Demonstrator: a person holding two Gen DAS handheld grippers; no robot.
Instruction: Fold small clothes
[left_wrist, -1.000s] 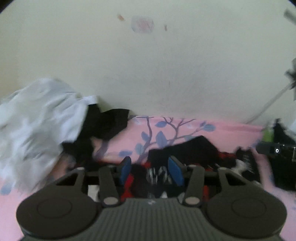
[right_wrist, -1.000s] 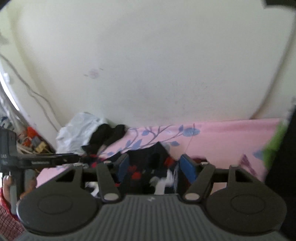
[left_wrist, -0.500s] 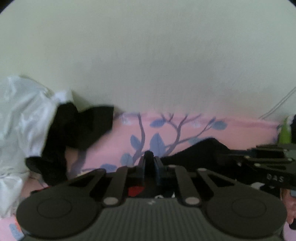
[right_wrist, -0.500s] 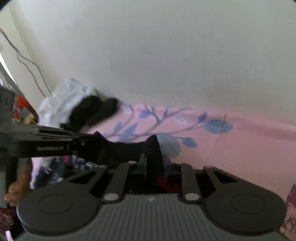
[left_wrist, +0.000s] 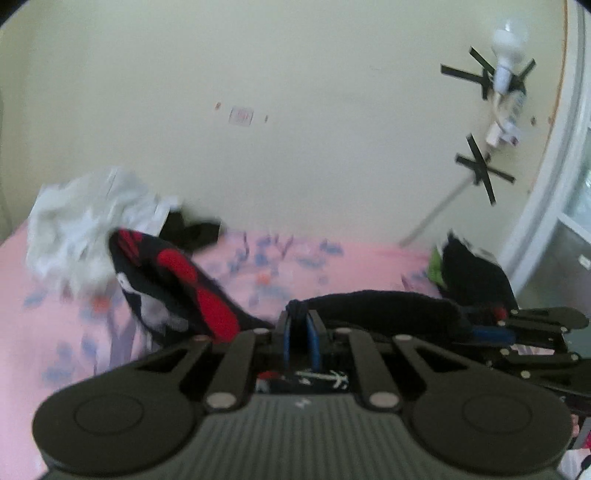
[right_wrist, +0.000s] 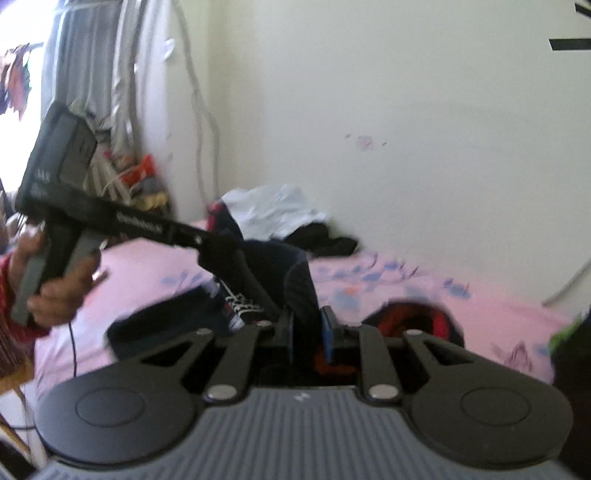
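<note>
Your left gripper (left_wrist: 299, 334) is clamped on the dark patterned garment (left_wrist: 173, 280), lifted above the pink floral bed (left_wrist: 332, 266); your right gripper (right_wrist: 309, 328) pinches its other edge. The lettering on the left gripper's bar is too blurred to read.

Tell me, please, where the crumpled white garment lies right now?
The crumpled white garment lies at the far left of the pink floral bedsheet against the wall, in the left wrist view, with black clothing beside it.

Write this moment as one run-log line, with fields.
left tool: shut on dark garment | right tool: shut on dark garment | garment: lifted over pink sheet | fold: not yet done
</note>
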